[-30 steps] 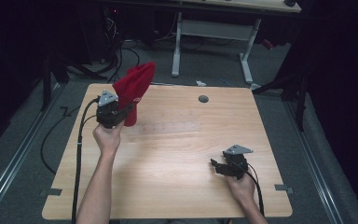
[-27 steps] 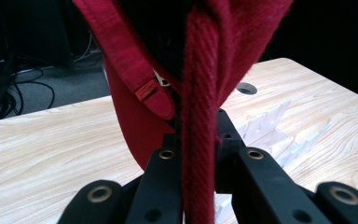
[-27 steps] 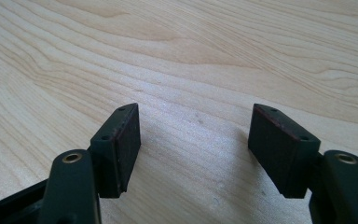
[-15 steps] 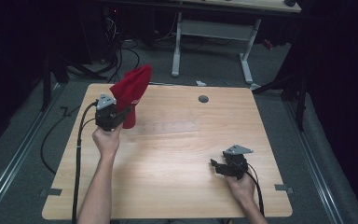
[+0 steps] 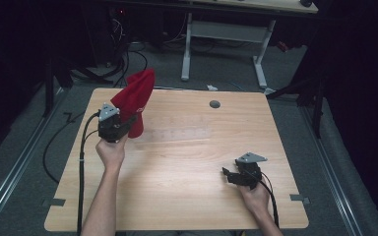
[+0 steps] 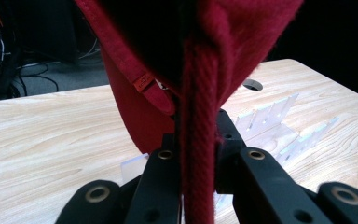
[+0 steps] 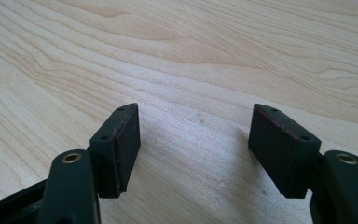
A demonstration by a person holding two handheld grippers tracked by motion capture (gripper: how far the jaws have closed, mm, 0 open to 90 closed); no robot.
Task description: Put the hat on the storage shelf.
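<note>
A red knitted cloth, shaped like a cap, stands up above the far left part of the wooden table. My left gripper is shut on its lower edge. In the left gripper view a thick fold of the red cloth is pinched between the jaws of the left gripper. My right gripper rests low at the table's front right, and its jaws are apart. The right gripper view has the right gripper open over bare wood, nothing between the pads.
A clear slotted acrylic rack lies on the table just behind the cloth, faint in the high view as a pale rack. A round cable hole sits near the far edge. Black cables trail off the left side; another desk stands beyond.
The left hand with the red cloth has drifted slightly left and toward the person. The right hand has stayed put.
</note>
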